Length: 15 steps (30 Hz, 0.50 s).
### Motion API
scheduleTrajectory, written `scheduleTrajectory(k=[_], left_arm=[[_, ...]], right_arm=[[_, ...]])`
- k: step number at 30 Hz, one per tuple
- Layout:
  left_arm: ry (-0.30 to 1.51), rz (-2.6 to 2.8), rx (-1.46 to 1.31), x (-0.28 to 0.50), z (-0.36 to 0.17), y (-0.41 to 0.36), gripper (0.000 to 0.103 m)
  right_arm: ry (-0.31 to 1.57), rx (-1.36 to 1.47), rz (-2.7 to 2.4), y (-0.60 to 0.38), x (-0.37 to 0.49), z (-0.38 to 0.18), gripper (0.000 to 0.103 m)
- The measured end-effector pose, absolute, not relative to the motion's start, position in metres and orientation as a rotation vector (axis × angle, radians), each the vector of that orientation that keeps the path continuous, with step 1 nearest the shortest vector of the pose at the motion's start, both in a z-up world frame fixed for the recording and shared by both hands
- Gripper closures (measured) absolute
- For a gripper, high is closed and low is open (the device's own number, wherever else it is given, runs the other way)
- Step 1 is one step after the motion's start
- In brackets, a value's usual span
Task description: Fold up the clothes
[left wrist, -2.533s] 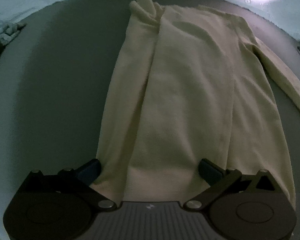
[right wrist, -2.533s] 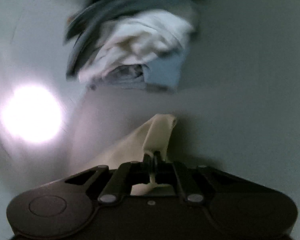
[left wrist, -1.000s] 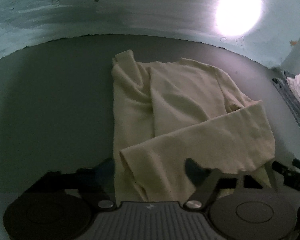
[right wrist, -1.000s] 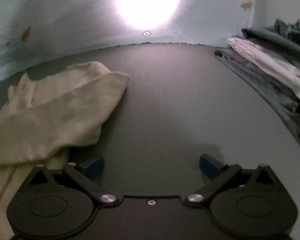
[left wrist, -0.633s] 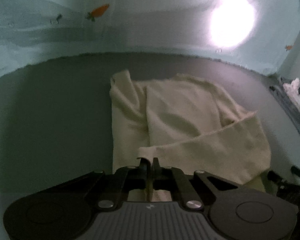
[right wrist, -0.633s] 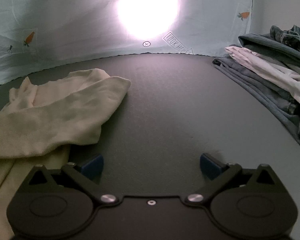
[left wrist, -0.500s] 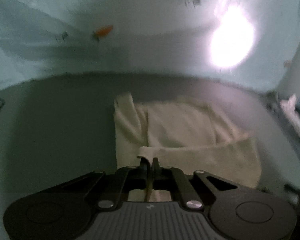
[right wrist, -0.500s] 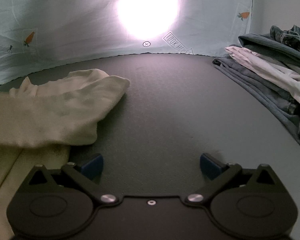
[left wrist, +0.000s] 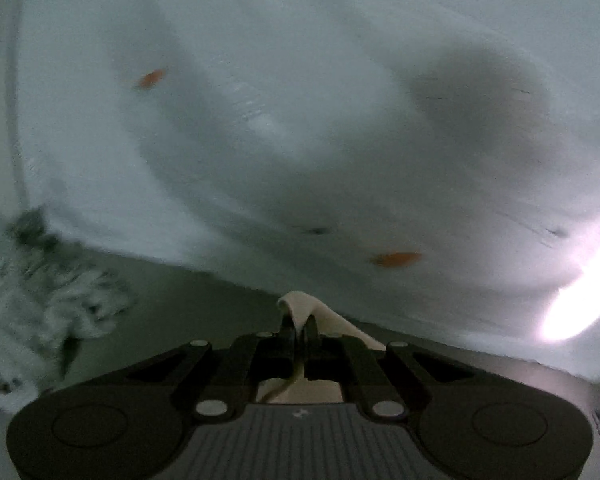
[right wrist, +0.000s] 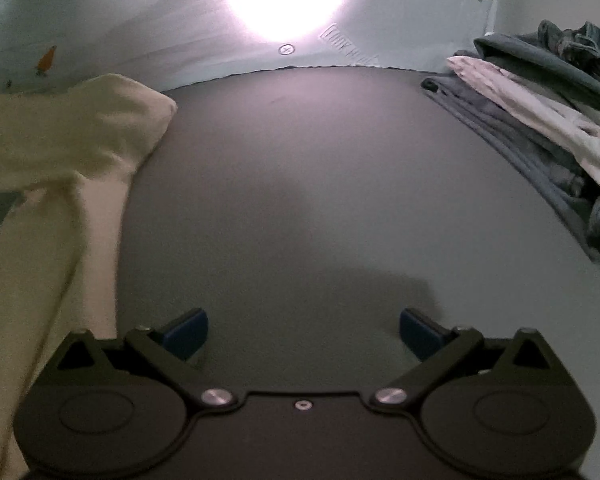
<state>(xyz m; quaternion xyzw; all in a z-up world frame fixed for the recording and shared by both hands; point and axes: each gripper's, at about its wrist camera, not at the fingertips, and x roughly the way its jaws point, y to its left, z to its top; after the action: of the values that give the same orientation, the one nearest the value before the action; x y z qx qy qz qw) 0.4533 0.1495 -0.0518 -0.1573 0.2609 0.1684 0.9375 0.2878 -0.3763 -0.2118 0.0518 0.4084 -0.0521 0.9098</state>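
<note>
Fabric's pinched tight in your left gripper (left wrist: 299,326): jaws fully closed on an edge of the cream top (right wrist: 56,184), with a little nub of cloth poking out just past the tips and the rest trailing back under the gripper body. The left view is a smeary blur, mostly pale backdrop sheet (left wrist: 300,120), so I can't tell exactly which bit of the garment you've got.

Your right gripper (right wrist: 303,330) hangs wide open with nothing between the blue pads (right wrist: 186,328), just bare dark mat (right wrist: 300,180) ahead of it. The top sits off to the left of those jaws, one part bunched up and raised, the rest draped down toward the near left corner.

Looks like you're mid-fold, carrying the held edge over the body. My take: keep the pinch firm, carry the edge across low and slow so the cloth lays down flat instead of flopping, and line it up with the far edge before you let go. The right gripper could pin the lying part so it doesn't drag.

Room-wise you're fine: loads of open mat ahead and right of the right jaws. Watch the stack of folded clothes (right wrist: 540,120) at far right, the mat edge by the backdrop, and the crumpled grey cloth (left wrist: 40,312) left of the left jaws.
</note>
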Motion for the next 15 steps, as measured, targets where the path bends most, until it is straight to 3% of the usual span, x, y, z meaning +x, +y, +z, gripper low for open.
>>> scheduleTrajectory(k=[5,10,13,15], left_arm=[[0.694,0.529,-0.401,0.442,-0.103,0.191,0.085],[0.81,0.434,-0.376,0.396,-0.13,0.148,0.054],[0.918,0.254,-0.307,0.367,-0.145,0.086,0.049],[0.987,0.132,-0.26,0.348,-0.156,0.041,0.049]], right_arm=[[0.873,0.145,-0.108,-0.369,0.263,-0.205,0.0],[0.867,0.187,-0.085,-0.367,0.244,-0.193,0.005],[0.847,0.192,-0.037,-0.367,0.24,-0.187,0.017],[0.832,0.214,0.022,-0.368,0.239,-0.182,0.039]])
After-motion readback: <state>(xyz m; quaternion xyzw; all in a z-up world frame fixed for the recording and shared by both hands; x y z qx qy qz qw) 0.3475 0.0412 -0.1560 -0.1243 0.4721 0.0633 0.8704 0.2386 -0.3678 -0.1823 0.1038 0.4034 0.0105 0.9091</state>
